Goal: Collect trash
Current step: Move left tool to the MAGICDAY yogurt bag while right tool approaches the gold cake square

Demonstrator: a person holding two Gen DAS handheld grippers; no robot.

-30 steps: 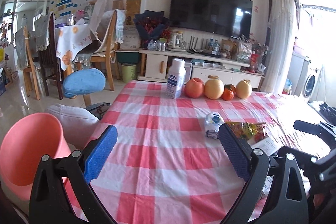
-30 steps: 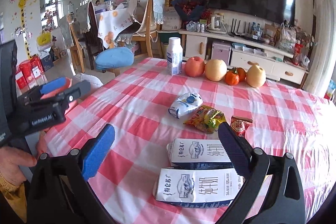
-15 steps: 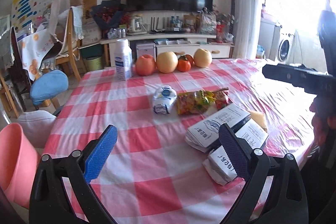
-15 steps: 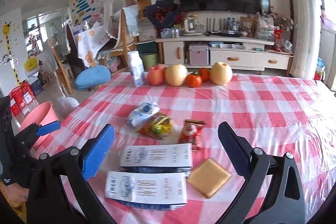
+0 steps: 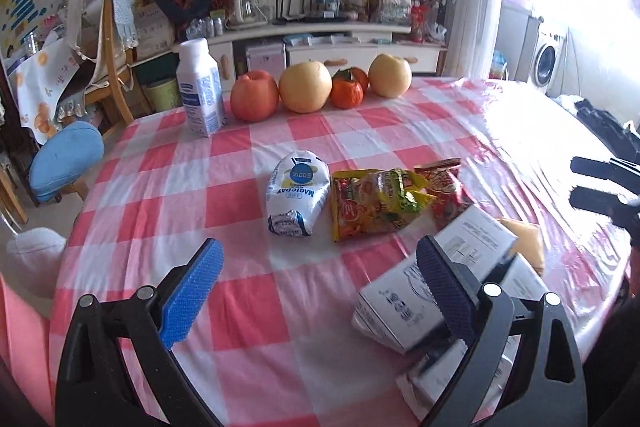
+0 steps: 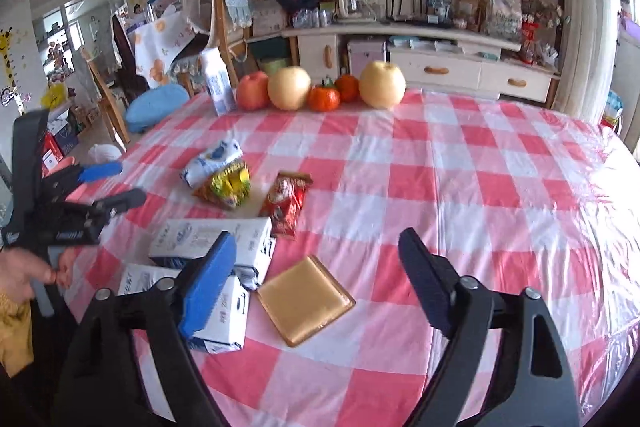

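Trash lies on the red-checked tablecloth: a white-blue snack bag, a yellow-red wrapper, a red wrapper, two white milk cartons and a flat gold packet. My left gripper hovers open over bare cloth, with the cartons by its right finger. My right gripper is above the gold packet with its jaws closing, and the pads touch nothing. A carton sits under its left finger. Each gripper shows in the other's view: left gripper, right gripper.
Several fruits and a white bottle stand in a row at the table's far edge. A pink bin sits low at the left. A chair with a blue cushion is beyond the left edge. A TV cabinet lines the back wall.
Both grippers have moved in and down toward the trash. The left view swung right onto the wrappers and cartons. The right gripper's fingers stand a little closer together.
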